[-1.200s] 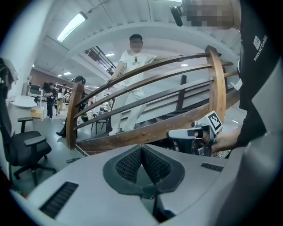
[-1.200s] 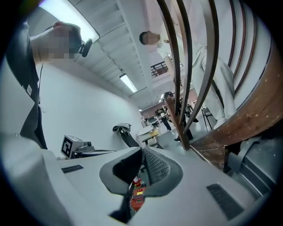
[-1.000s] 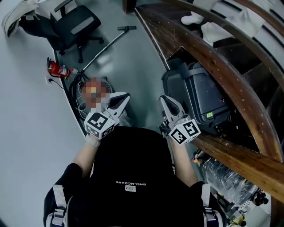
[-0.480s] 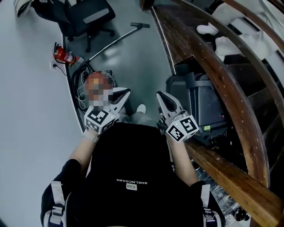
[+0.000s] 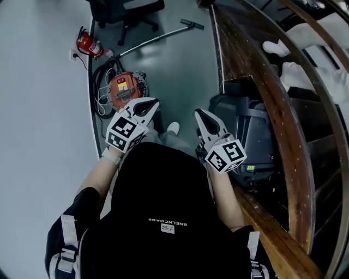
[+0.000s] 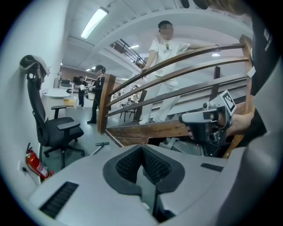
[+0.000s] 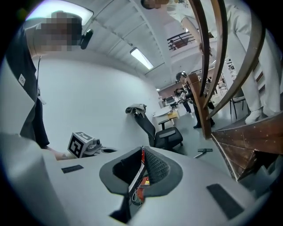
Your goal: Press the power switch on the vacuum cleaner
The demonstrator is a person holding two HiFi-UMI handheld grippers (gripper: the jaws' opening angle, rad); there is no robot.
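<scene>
The red vacuum cleaner (image 5: 124, 88) stands on the grey floor by the wall, with a black hose coiled at its left. Its metal wand (image 5: 155, 37) runs away to a floor head (image 5: 192, 24). My left gripper (image 5: 147, 104) is held in the air with its shut tips just right of the vacuum in the head view, well above it. My right gripper (image 5: 200, 115) is shut too, held further right at chest height. In the right gripper view a sliver of the red vacuum (image 7: 142, 187) shows below the gripper (image 7: 142, 151). The left gripper (image 6: 142, 148) faces the stairs.
A red fire extinguisher (image 5: 89, 43) and a black office chair (image 5: 128, 10) stand past the vacuum. A dark grey machine (image 5: 248, 133) sits under the curved wooden stair railing (image 5: 272, 92) on the right. A person in white (image 6: 166, 66) stands on the stairs. A white shoe (image 5: 173, 128) shows below.
The view has swung, so the chair and extinguisher have slid up and the vacuum now sits right ahead of the left gripper. Both grippers have stayed shut before the body.
</scene>
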